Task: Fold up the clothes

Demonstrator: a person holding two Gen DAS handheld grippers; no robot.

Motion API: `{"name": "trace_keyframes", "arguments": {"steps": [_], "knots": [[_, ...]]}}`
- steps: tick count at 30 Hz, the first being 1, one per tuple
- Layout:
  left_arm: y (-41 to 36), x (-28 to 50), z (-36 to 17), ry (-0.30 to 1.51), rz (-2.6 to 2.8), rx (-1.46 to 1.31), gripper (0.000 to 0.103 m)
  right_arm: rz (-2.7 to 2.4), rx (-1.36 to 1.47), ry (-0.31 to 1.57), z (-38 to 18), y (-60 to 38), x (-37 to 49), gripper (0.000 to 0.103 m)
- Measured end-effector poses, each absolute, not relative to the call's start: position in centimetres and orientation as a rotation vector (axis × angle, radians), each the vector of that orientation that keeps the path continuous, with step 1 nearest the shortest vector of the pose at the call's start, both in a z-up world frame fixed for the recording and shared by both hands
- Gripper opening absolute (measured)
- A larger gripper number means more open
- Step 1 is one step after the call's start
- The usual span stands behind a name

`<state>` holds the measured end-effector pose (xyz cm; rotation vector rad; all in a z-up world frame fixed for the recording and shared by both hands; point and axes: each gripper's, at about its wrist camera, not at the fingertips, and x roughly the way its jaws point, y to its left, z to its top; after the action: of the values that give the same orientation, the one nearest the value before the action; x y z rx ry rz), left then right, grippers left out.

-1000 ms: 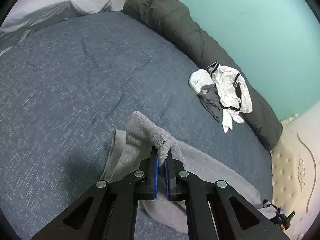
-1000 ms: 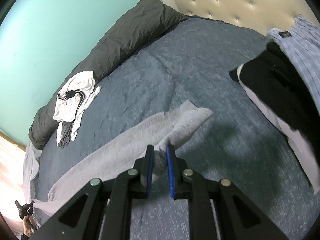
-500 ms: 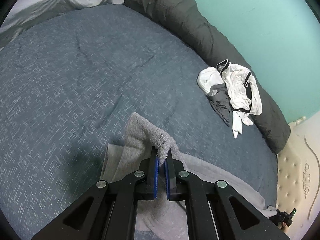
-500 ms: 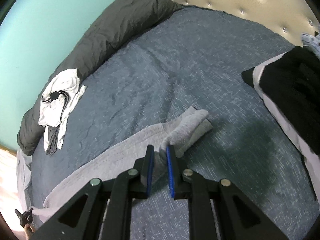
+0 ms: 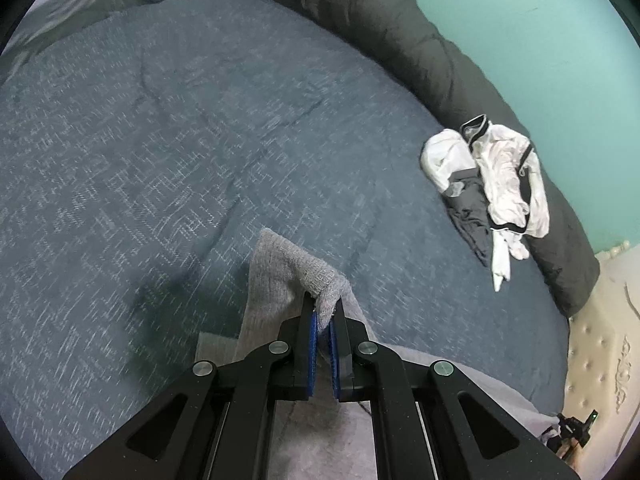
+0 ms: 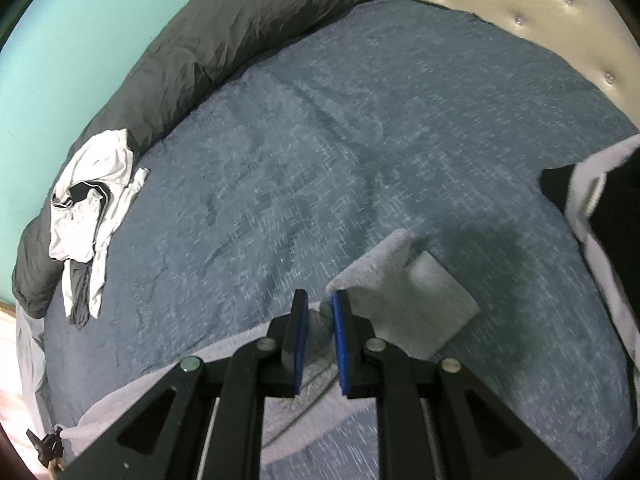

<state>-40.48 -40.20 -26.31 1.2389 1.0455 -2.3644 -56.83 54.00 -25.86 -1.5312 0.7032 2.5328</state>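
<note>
Left wrist view: my left gripper (image 5: 324,322) is pinched down on a ribbed corner of the grey garment (image 5: 280,276), which lifts off the blue bedspread (image 5: 160,140) and drapes back under me toward 6 o'clock. In the right wrist view, my right gripper (image 6: 320,308) stands a little wider, with grey cloth bunched between the pads; whether it truly grips, I cannot tell. A flat grey panel lies at 2 o'clock from it. The knit looks soft, light and floppy, so I judge it will sag and stretch; hems and corners are the best holds. More clothes (image 5: 492,184) are heaped at 2 o'clock.
</note>
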Motion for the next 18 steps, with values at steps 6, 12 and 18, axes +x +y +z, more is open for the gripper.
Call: {"name": "trace_keyframes", "arguments": {"steps": [6, 12, 18], "knots": [[-40.1, -42.4, -28.6, 1.038, -2.339, 1.294, 0.009, 2.56, -1.537, 0.737, -27.9, 53.2, -58.8, 0.015], [-39.7, -42.2, -29.0, 1.04, -2.385, 1.284, 0.037, 2.615, -1.448, 0.74, -28.5, 53.0, -58.7, 0.028], [-40.4, -39.2, -26.5, 1.032, -2.441, 1.181, 0.06, 2.676, -1.357, 0.765, -27.7, 55.1, -55.2, 0.038]]}}
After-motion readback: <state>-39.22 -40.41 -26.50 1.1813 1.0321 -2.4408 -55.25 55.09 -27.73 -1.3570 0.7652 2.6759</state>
